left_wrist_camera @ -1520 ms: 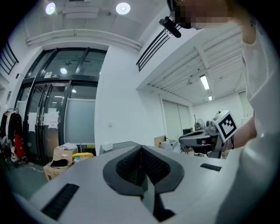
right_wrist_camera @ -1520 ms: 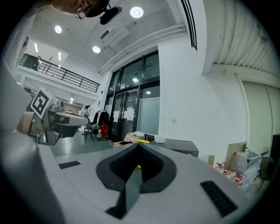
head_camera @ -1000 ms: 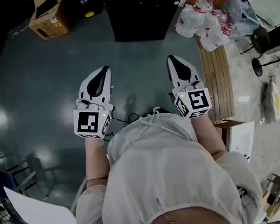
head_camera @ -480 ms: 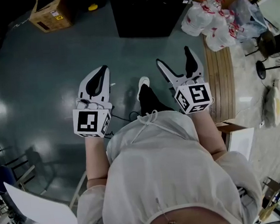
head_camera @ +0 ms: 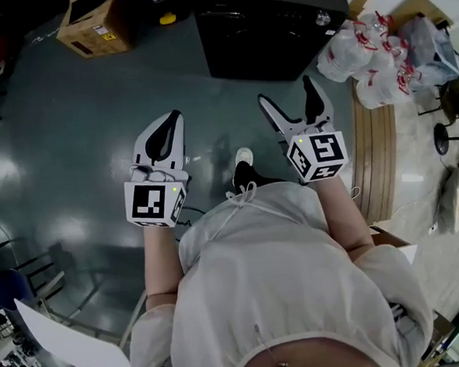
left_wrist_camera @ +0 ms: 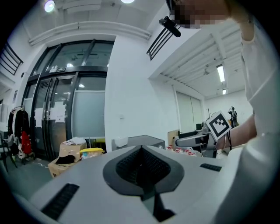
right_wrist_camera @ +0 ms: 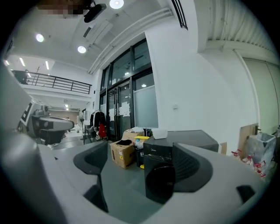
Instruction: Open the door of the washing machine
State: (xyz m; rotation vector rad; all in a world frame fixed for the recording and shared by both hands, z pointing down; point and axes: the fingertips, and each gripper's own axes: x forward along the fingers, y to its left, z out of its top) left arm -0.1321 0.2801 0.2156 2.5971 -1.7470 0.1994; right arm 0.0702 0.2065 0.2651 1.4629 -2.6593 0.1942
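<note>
Upright washing machine (head_camera: pixel 268 25), door (right_wrist_camera: pixel 162 183) facing person (head_camera: pixel 289 293), left gripper (head_camera: pixel 173 116) pressed together, right gripper (head_camera: pixel 287 93) spread

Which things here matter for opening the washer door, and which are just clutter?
For the job:
washing machine
its round door, closed
right hand-held gripper, jaws just opened, empty
left hand-held gripper, shut

Lying about:
cardboard box
plastic bags

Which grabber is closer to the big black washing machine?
Right. The right gripper is just short of the washing machine, not touching; the left gripper is farther back, off to the side.
</note>
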